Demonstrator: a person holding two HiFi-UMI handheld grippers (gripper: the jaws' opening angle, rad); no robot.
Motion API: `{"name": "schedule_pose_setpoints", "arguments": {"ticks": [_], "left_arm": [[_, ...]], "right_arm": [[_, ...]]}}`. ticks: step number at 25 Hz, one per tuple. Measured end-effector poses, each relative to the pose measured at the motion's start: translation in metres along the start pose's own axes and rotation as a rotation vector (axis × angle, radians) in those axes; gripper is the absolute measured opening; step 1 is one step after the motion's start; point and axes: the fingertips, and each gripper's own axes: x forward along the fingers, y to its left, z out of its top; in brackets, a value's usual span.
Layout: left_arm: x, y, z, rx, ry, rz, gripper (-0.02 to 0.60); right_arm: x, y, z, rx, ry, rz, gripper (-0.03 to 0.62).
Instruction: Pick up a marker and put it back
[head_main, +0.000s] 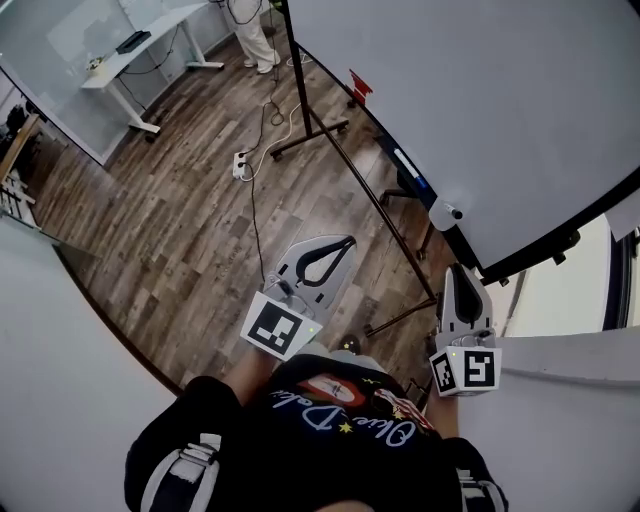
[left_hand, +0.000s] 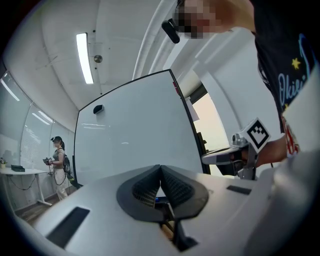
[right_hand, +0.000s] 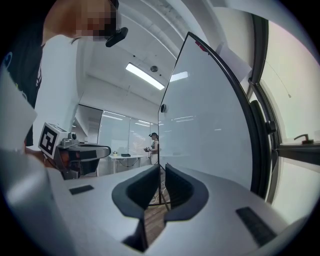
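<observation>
Marker (head_main: 406, 164), white with a blue part, lies on the narrow tray along the lower edge of the whiteboard (head_main: 480, 110), about midway along that tray. A white rounded object (head_main: 446, 212) sits on the same tray, toward the end closer to the person, and something small and red (head_main: 360, 85) sticks out at the far end. Neither pair of tongs touches the marker; both are well short of it, held level above the wooden floor (head_main: 190, 230).

The left tongs (head_main: 348, 243) are closed, with the tips meeting (left_hand: 160, 167) and nothing gripped. In the head view only floor shows through the loop behind the tips. The left gripper view has a tiny blue spot low in that gap, too small to identify.

The right tongs (head_main: 456, 272) sit just beside the whiteboard's near corner. Their jaws stand a narrow slit apart (right_hand: 162, 167), with nothing between them but floor and the board's black stand seen beyond.

A power strip (head_main: 240, 165) with its cable lies on the floor out past the board's stand. A white worktop (head_main: 150, 45) stands against the far wall, and another person (head_main: 255, 35) stands near its end.
</observation>
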Motion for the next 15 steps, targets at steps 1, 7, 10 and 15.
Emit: {"name": "schedule_pose_setpoints", "arguments": {"ticks": [1,7,10,15], "left_arm": [[0.003,-0.002,0.002,0.002,-0.005,-0.005,0.003],[0.020,-0.013,0.003,0.030,0.006,-0.061,0.003],[0.034,-0.016,0.004,0.031,0.002,-0.095,0.004],[0.060,-0.015,0.002,0.023,-0.023,-0.165,0.004]], "right_arm": [[0.000,-0.002,0.000,-0.001,-0.006,-0.002,0.021],[-0.002,-0.011,-0.001,0.003,-0.012,-0.016,0.029],[0.000,-0.017,0.002,-0.010,-0.014,-0.031,0.049],[0.008,-0.028,-0.002,-0.016,0.002,-0.076,0.060]]}}
